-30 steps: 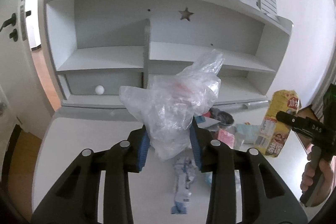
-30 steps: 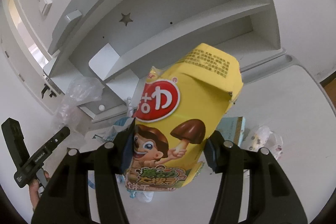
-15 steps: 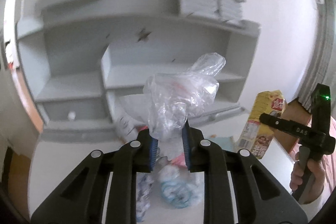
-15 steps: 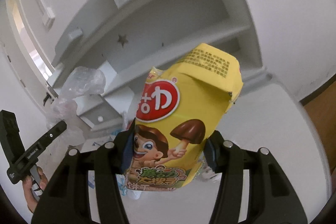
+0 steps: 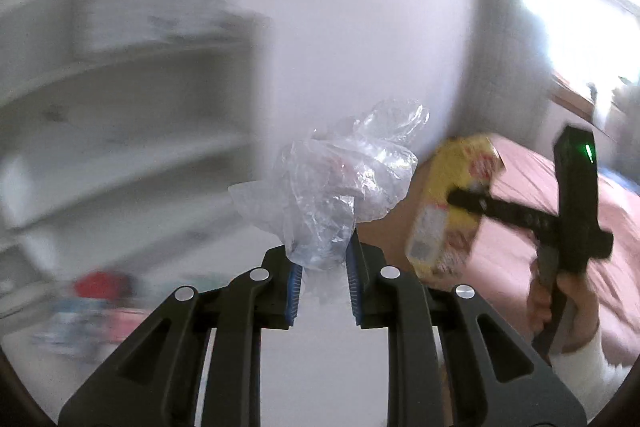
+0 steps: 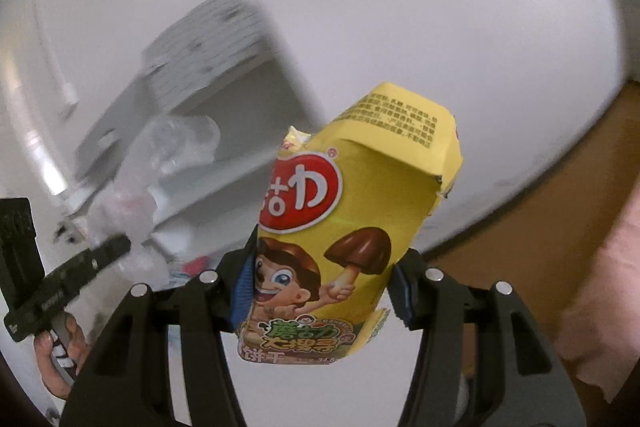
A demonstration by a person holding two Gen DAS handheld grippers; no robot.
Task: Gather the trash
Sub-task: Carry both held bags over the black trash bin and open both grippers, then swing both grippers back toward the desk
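Observation:
My left gripper (image 5: 321, 275) is shut on a crumpled clear plastic bag (image 5: 344, 183), which bulges up and to the right above the blue pads. My right gripper (image 6: 323, 287) is shut on a yellow biscuit box (image 6: 352, 227) with a cartoon boy and mushroom; the box stands upright between the pads. In the left wrist view the yellow box (image 5: 452, 211) and the right gripper (image 5: 464, 201) show at the right, held by a hand (image 5: 568, 291). The right wrist view has the plastic bag (image 6: 160, 163) and left gripper (image 6: 124, 247) at its left.
A blurred grey shelf unit (image 5: 132, 131) on a white desk (image 5: 320, 367) lies to the left, with leftover trash (image 5: 100, 303) on the desk. A pink bed (image 5: 532, 187) is at the right; wooden floor (image 6: 532, 211) runs along the white wall.
Both grippers have swung away from the shelf unit towards the right, carrying the bag and the box. The left jaws closed tighter on the bag. The bed and floor came into view.

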